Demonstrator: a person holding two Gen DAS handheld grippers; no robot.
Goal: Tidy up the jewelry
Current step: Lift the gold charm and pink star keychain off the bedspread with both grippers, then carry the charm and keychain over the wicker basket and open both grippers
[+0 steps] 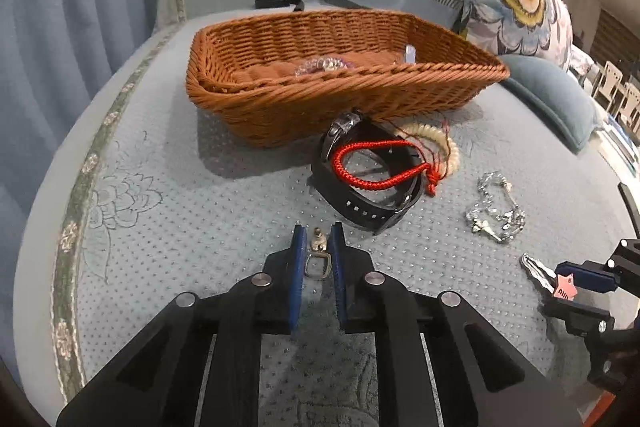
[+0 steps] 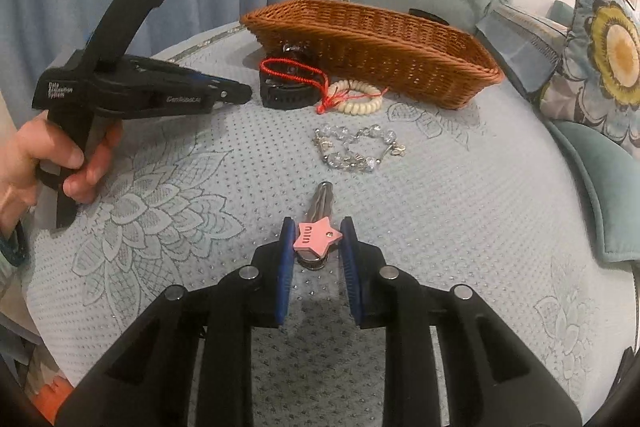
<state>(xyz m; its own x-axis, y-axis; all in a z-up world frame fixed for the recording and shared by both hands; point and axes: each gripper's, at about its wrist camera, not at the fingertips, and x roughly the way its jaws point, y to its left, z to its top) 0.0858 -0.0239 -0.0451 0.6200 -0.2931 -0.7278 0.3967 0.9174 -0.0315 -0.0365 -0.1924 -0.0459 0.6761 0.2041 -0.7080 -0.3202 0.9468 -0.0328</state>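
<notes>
The left gripper (image 1: 317,247) is clenched on a small metal ring charm (image 1: 317,259) low on the quilted bed cover (image 1: 168,227). The right gripper (image 2: 314,241) has its pads closed against a pink star hair clip (image 2: 316,233), whose metal end points away toward the far side.

Open room lies mostly on the left of the bed cover, between the embroidered border (image 1: 76,211) and the wicker basket (image 1: 280,107). The basket stands at the far middle, with a pillow behind it and cushions crowding the right edge. Tight against its near wall lie a black watch (image 1: 360,203), a red cord bracelet (image 1: 380,163) draped over it, and a cream bead bracelet (image 1: 436,143) touching both. A crystal chain bracelet (image 2: 356,147) lies apart, between that cluster and the clip, with bare cover around it.

The left wrist view looks over the basket rim to a pale beaded bracelet (image 1: 320,65) and a small clear item inside. The right wrist view shows only the basket's outer wall, but it shows the hand (image 2: 44,155) gripping the left tool's handle at the near left.
</notes>
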